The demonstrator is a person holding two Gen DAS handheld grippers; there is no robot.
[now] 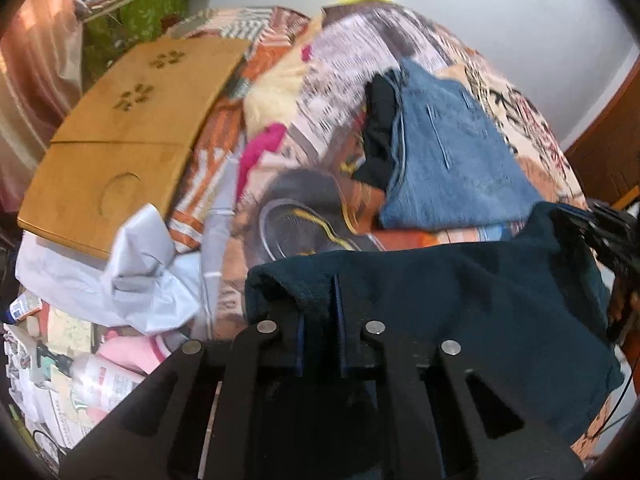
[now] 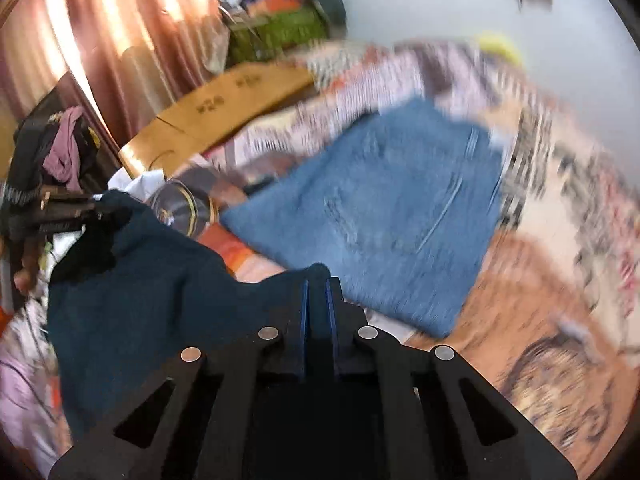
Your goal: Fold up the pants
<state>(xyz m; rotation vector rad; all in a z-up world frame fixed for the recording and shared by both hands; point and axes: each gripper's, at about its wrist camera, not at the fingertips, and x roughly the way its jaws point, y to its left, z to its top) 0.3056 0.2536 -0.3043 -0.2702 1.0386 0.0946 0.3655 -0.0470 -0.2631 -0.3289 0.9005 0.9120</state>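
Note:
Dark teal pants hang stretched between my two grippers above the patterned bed. My left gripper is shut on one edge of the pants. My right gripper is shut on the other edge of the same pants. The right gripper also shows at the right edge of the left wrist view. The left gripper also shows at the left of the right wrist view. The lower part of the pants is hidden below the grippers.
Folded blue jeans lie on the patterned bedspread ahead, with a black garment beside them. A wooden lap table and white cloth lie to the left. Curtains hang beyond.

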